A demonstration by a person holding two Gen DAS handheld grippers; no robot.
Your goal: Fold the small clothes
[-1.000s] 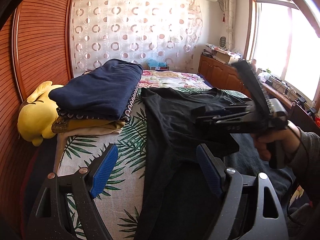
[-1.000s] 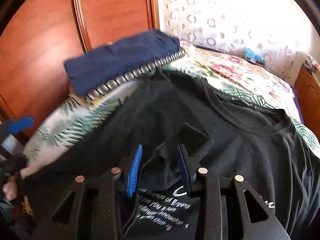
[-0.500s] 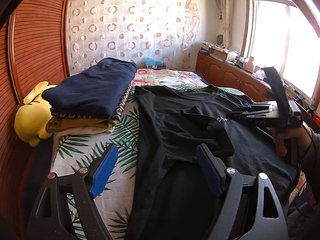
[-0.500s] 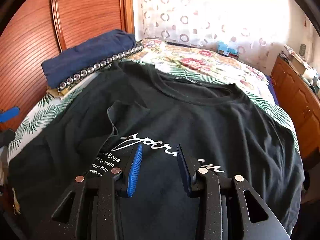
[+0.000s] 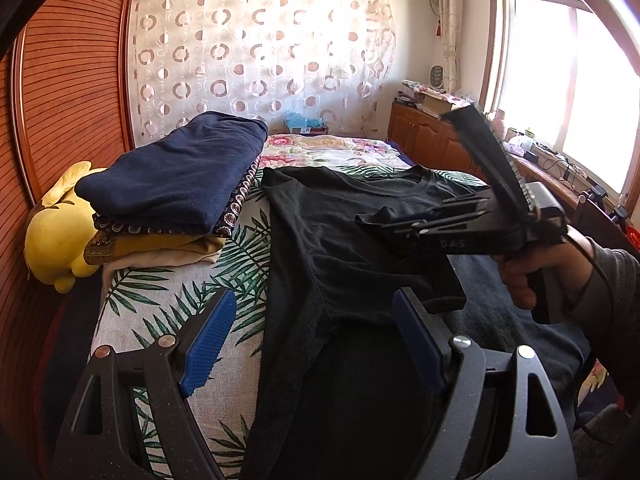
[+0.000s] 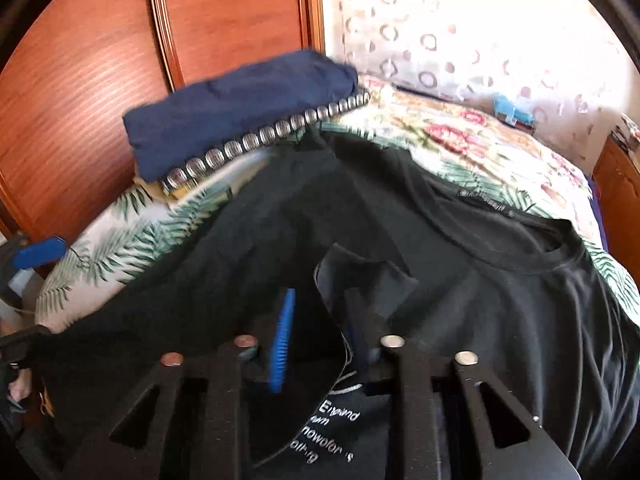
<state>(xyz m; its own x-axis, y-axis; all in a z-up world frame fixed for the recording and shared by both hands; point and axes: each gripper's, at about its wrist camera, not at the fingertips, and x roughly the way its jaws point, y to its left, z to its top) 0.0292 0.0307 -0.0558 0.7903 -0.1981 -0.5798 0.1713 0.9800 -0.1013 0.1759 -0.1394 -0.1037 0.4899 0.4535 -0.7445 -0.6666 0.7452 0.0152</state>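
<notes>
Right wrist view: your right gripper (image 6: 320, 344) has just closed its jaws, pinching a fold of the black T-shirt (image 6: 500, 280) spread on the bed (image 5: 168, 300). Your left gripper (image 5: 316, 340) hangs wide open above it, empty.

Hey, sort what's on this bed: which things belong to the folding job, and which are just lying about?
Job: black printed T-shirt; right gripper, jaws just closed on its sleeve; stack of folded clothes.
Lying about: yellow plush toy; blue bag.
</notes>
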